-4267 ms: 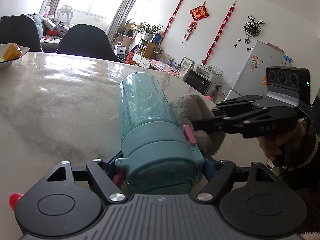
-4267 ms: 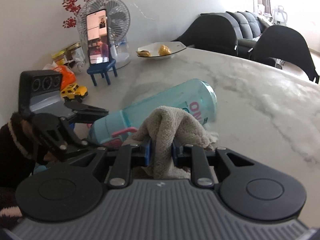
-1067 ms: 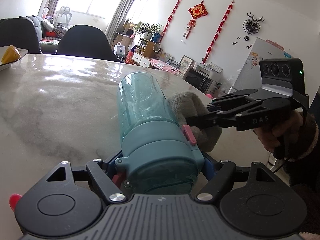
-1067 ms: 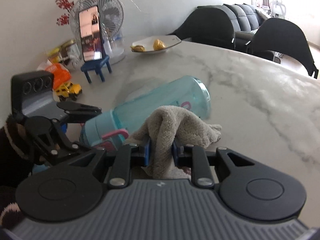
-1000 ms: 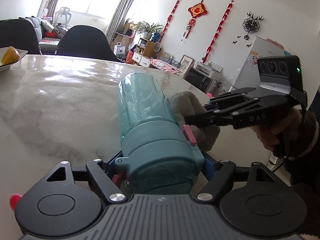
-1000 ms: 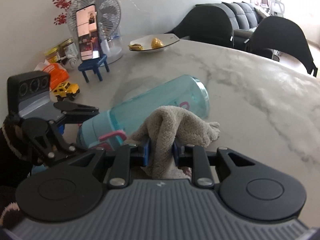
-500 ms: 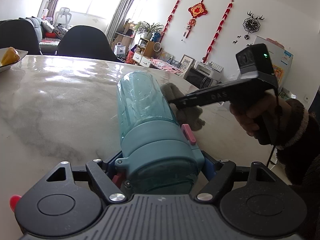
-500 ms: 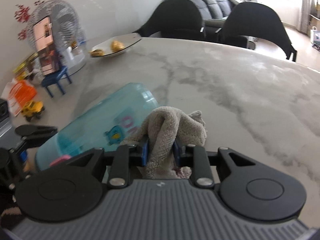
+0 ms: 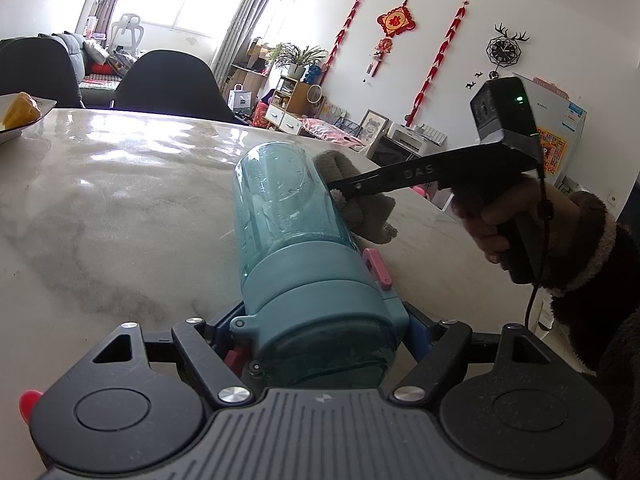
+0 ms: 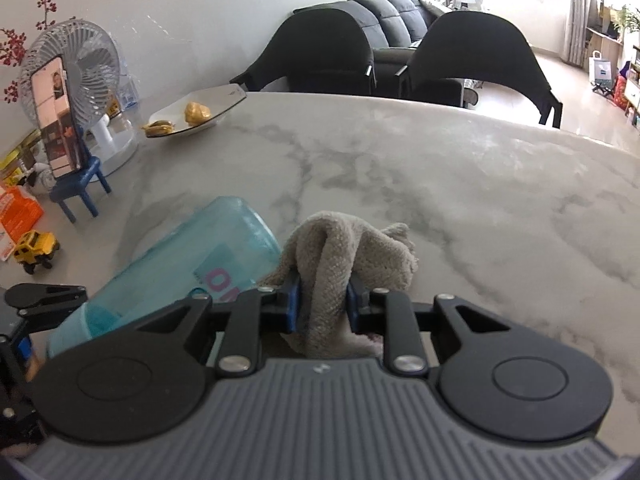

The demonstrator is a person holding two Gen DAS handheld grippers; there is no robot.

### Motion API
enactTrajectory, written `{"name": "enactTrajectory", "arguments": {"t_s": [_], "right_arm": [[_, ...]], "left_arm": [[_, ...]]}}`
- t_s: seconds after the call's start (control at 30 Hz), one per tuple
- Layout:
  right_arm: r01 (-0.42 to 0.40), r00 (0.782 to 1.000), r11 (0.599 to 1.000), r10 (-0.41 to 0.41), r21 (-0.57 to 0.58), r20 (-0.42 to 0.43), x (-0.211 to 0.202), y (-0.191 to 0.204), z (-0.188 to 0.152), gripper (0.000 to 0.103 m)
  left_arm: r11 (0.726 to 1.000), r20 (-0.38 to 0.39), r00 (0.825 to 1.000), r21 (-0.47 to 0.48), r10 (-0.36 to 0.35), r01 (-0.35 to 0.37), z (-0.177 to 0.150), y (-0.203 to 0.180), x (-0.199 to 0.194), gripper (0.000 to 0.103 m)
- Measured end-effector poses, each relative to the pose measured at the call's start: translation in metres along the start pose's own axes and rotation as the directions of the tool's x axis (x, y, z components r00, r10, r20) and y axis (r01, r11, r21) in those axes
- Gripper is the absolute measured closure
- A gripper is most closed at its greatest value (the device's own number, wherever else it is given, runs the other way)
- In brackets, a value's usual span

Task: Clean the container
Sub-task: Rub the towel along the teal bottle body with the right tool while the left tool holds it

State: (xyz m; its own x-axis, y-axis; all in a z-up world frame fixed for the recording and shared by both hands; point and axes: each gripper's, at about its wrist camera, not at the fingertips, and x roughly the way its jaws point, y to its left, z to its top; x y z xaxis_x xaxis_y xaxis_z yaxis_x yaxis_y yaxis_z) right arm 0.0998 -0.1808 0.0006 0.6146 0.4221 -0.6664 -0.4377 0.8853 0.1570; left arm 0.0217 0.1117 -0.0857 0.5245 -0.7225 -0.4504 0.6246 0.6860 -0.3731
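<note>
Left gripper [image 9: 320, 344] clamps bottle [image 9: 292, 216] cap end, steadying it flat on table [image 9: 120, 208] | right gripper [image 10: 322, 306] pinches cloth [image 10: 348, 252] against far end to wipe

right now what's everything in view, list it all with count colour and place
bottle: 1, teal, lying on the table, cap end in the left gripper
cloth: 1, grey, against the bottle's far end
table: 1, grey-veined marble
plate: 1, white, far left edge, yellow food on it
fan: 1, white, by the wall
phone: 1, on a blue stand
toy truck: 1, yellow, left edge
chairs: 2, black, far side
left gripper: clamps the cap
right gripper: pinches the cloth
</note>
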Motion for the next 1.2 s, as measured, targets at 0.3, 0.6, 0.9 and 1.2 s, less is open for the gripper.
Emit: {"name": "enactTrajectory", "arguments": {"t_s": [0.3,0.6,0.9,1.2], "right_arm": [[-0.164,0.983,0.986,0.162,-0.01,-0.086,-0.014,0.014,-0.009,0.081],[-0.185,0.977,0.982,0.181,-0.029,-0.111,-0.01,0.02,-0.011,0.081],[-0.154,0.984,0.988,0.153,-0.001,-0.096,-0.002,0.015,-0.012,0.078],[-0.137,0.988,0.99,0.137,0.014,-0.064,-0.002,0.015,-0.019,0.076]], "left_arm": [[1.0,0.0,1.0,-0.001,-0.003,0.003,0.001,0.002,0.0,0.022],[1.0,0.0,1.0,-0.002,-0.004,0.004,0.001,0.004,0.001,0.022],[1.0,0.003,1.0,-0.007,0.002,-0.002,0.001,0.005,0.001,0.022],[1.0,0.003,1.0,-0.002,0.009,-0.009,0.001,0.002,0.001,0.022]]}}
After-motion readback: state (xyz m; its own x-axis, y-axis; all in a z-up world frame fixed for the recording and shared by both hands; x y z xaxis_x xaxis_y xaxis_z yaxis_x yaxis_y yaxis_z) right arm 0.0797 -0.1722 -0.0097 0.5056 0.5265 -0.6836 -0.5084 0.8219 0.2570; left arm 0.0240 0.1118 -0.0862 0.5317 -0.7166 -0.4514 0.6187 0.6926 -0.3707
